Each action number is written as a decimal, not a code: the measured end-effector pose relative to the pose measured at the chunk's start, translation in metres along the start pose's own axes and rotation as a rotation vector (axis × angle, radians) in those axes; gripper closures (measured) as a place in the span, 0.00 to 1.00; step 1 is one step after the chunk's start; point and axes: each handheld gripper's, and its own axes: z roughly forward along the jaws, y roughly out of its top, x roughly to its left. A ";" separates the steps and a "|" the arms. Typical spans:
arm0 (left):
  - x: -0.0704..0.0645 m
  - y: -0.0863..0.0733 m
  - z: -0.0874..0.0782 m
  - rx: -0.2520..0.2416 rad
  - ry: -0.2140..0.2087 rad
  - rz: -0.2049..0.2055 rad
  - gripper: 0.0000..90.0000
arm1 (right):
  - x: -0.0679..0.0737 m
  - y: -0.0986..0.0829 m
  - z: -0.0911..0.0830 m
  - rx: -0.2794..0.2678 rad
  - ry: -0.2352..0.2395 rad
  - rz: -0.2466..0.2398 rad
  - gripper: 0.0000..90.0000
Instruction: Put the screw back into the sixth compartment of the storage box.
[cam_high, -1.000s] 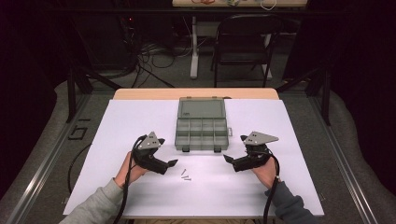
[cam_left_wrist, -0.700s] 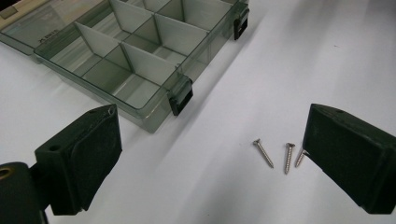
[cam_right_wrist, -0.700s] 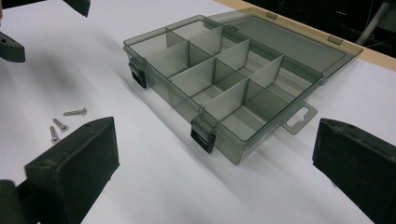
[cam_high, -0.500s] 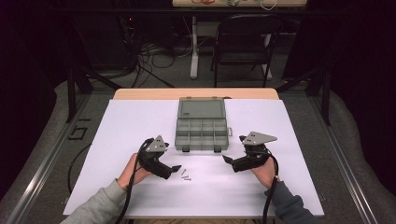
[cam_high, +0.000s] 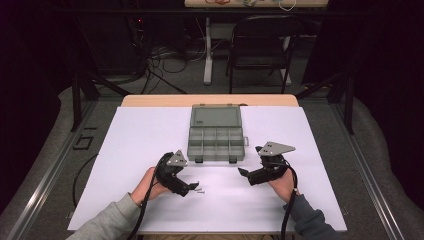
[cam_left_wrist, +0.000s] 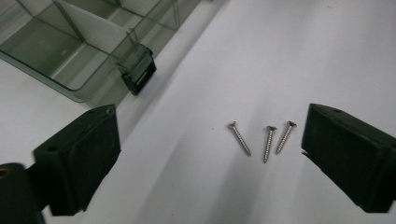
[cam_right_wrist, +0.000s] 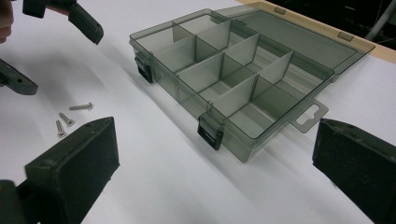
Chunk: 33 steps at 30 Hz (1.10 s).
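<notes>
White sheet (cam_high: 125, 150) on a table, dark room with a chair (cam_high: 260, 45) behind. Three screws (cam_left_wrist: 264, 140) lie between the left gripper's (cam_left_wrist: 210, 154) wide-open jaws (nearer one jaw). Right gripper (cam_right_wrist: 215, 172) gapes too, facing the box (cam_right_wrist: 233, 79).

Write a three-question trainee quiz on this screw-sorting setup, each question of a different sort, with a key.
1. How many screws lie loose on the white sheet?
2. True or false: the lid of the organiser box is closed.
3. Which gripper is nearer the screws? A) the left gripper B) the right gripper C) both equally near

Key
1. Three, side by side, none of them gripped.
2. False. The lid lies open, folded back flat, and the compartments look empty.
3. A. The left gripper view shows the screws between its open jaws, close to one of them; the right gripper, also open, faces the box.
</notes>
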 end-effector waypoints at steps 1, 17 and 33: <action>-0.001 0.000 0.001 0.002 0.003 0.000 0.11 | 0.000 0.000 0.000 0.001 0.002 0.001 0.00; -0.003 -0.005 0.014 0.041 -0.132 0.006 0.65 | 0.003 0.001 0.000 0.007 0.008 -0.011 0.00; -0.004 -0.006 0.020 0.086 -0.087 0.026 0.97 | 0.002 0.000 0.002 0.015 0.005 -0.012 0.00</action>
